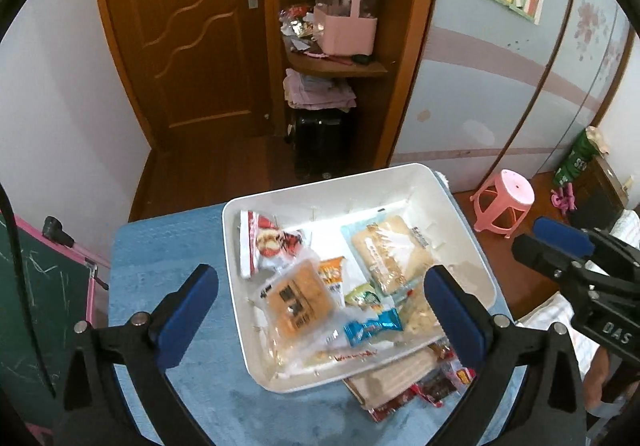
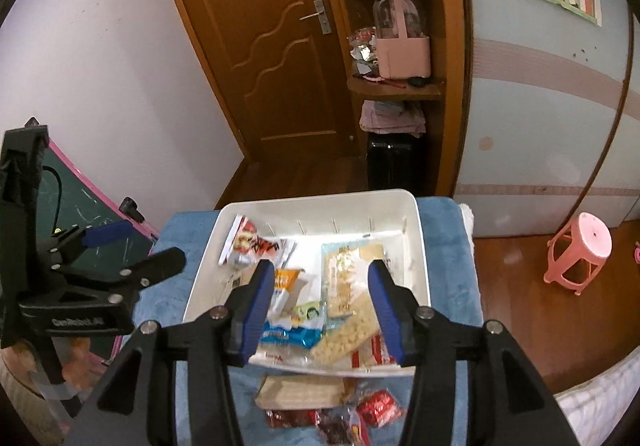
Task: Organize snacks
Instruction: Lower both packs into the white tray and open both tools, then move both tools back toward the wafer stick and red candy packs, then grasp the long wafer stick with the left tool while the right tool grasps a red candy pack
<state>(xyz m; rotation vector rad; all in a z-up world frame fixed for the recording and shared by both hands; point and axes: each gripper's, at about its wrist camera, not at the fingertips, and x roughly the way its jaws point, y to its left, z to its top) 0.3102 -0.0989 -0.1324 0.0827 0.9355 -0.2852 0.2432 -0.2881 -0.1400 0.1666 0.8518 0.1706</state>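
Mid-sort: left gripper [image 1: 320, 298] and right gripper [image 2: 322, 302] agape, empty, above white plastic tray [image 1: 460, 230]; next, loose red packets [image 2: 376, 412] beside tray.

The left gripper [image 1: 320, 310] is held pointing steeply downward, its 2 blue-padded fingers [image 1: 188, 310] spread wide, with nothing pressed between them. The right gripper [image 2: 322, 310] is angled downward likewise, its jaws parted about halfway and nothing clamped, as far as can be judged. Each gripper is seen at the edge of the other's view.
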